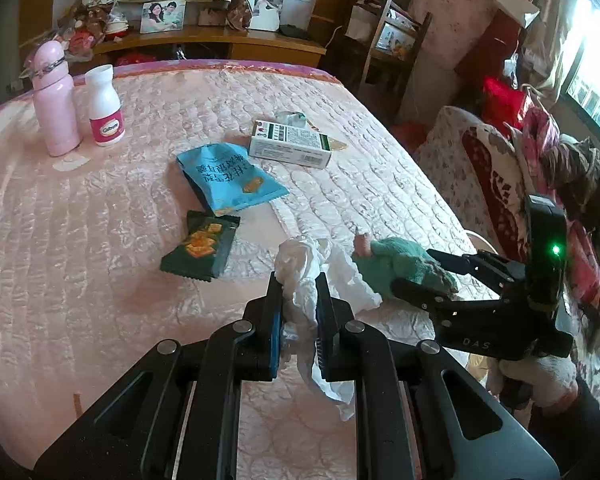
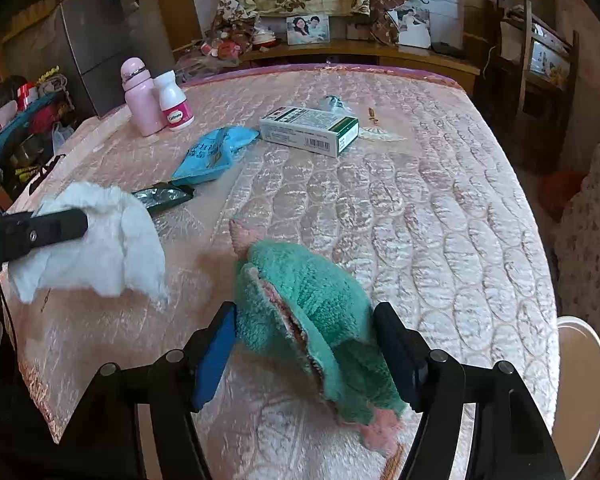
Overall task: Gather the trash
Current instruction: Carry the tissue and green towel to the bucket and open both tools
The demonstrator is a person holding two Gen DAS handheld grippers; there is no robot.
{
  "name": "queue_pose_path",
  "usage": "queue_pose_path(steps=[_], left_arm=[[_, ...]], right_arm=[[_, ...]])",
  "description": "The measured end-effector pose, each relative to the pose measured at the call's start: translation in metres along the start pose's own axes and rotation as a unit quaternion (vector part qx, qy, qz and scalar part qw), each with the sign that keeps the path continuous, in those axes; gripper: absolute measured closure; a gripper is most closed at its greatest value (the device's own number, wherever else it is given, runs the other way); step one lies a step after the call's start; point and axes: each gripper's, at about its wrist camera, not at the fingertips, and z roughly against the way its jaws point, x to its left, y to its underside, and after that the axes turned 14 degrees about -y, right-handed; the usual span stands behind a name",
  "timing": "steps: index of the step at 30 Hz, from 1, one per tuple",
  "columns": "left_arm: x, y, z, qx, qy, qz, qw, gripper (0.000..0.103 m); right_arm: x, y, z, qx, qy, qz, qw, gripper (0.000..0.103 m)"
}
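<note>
Now crumpled tissue (image 1: 300,280) pinched between left jaws.

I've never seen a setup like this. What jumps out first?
The black left gripper clamps a crumpled white tissue at the bed's near edge. Beside it, the right gripper straddles a green cloth. Farther back on the pink bed lie a blue snack bag and a white box.

The white bottle (image 1: 105,105) has "Caltrate" on its pink label. The right claw (image 1: 414,276) body reads "DAS". The print on the blue packet (image 1: 230,178) is too small to read.
</note>
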Motion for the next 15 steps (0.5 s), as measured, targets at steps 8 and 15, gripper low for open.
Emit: queue_pose_path(steps=[8, 15], left_arm=[[-0.022, -0.006, 0.0, -0.006, 0.009, -0.01, 0.9999, 0.092], [-0.058, -0.011, -0.001, -0.015, 0.029, -0.03, 0.999, 0.092]], right_arm=[[0.003, 0.01, 0.032, -0.023, -0.008, 0.006, 1.0, 0.058], [-0.016, 0.021, 0.08, -0.075, 0.001, -0.04, 0.996, 0.058]])
